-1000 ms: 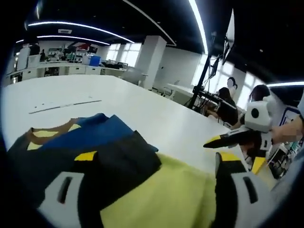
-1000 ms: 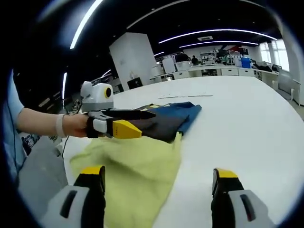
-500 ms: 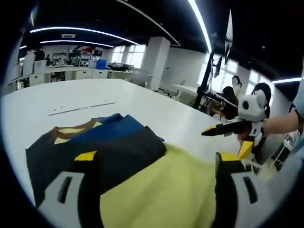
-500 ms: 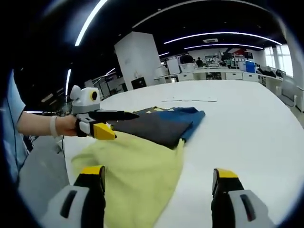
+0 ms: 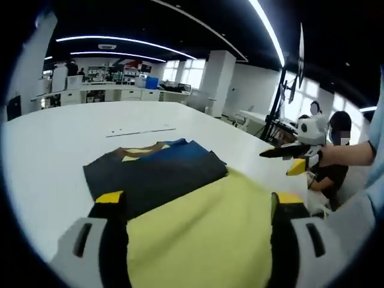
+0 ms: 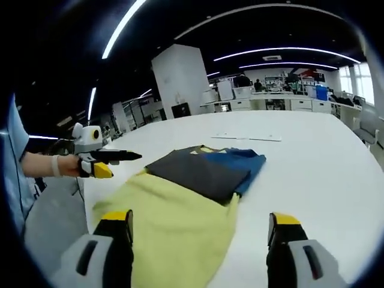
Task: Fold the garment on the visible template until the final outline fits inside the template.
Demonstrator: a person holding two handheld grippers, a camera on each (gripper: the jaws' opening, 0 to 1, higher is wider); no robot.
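Both the left gripper (image 5: 192,201) and right gripper (image 6: 200,219) gape empty; the garment's (image 6: 201,174) folded layers probably hide the template.

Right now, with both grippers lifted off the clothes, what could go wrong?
The yellow garment reaches the near table edge, so it might slide off. It overlaps the dark folded garment, so tugging one may drag the other and undo its fold. I cannot make out a template outline, so judging the fit could be hard.
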